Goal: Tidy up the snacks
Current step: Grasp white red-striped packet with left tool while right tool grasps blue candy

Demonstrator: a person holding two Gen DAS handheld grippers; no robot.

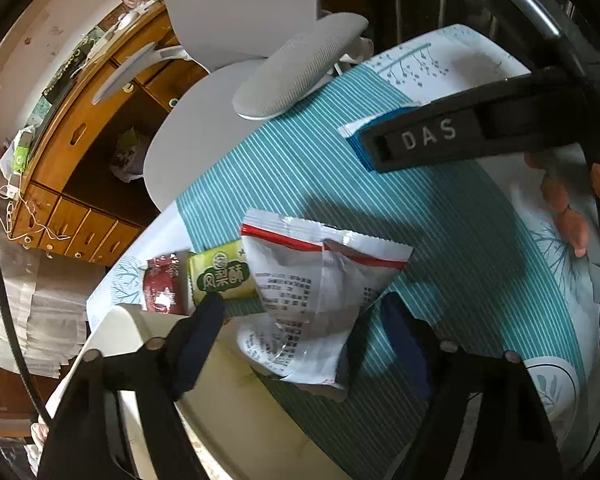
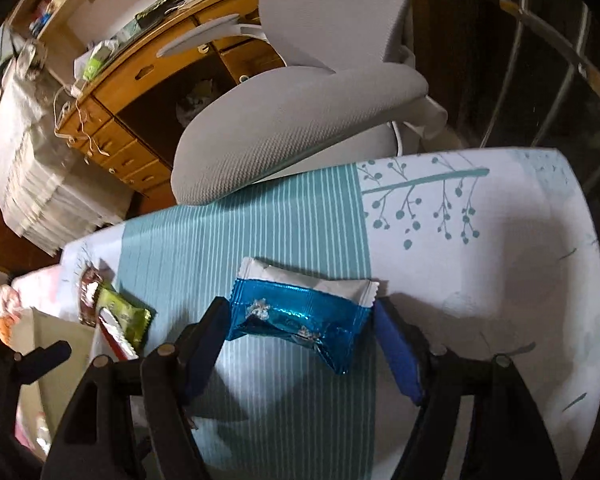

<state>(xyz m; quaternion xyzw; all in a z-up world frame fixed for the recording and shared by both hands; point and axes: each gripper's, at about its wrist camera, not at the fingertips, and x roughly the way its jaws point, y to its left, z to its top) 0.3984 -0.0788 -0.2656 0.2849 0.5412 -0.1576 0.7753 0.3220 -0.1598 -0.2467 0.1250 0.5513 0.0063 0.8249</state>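
A white snack packet with a red stripe (image 1: 320, 304) lies between the open fingers of my left gripper (image 1: 304, 320), which do not touch it. A green pastry packet (image 1: 220, 274) and a dark red packet (image 1: 162, 284) lie just beyond, next to a white box (image 1: 148, 320). My right gripper (image 2: 300, 320) is open around a blue foil and white packet (image 2: 300, 312) on the tablecloth, fingers apart from it. In the left wrist view the right gripper's finger (image 1: 460, 136) shows over the blue packet (image 1: 360, 136).
The table has a teal striped cloth (image 2: 260, 232) with white floral ends. A grey office chair (image 2: 300, 120) stands at the far edge. A wooden desk with drawers (image 2: 140, 92) and stacked papers (image 2: 40, 184) lie beyond. The green and red packets (image 2: 116, 312) sit left.
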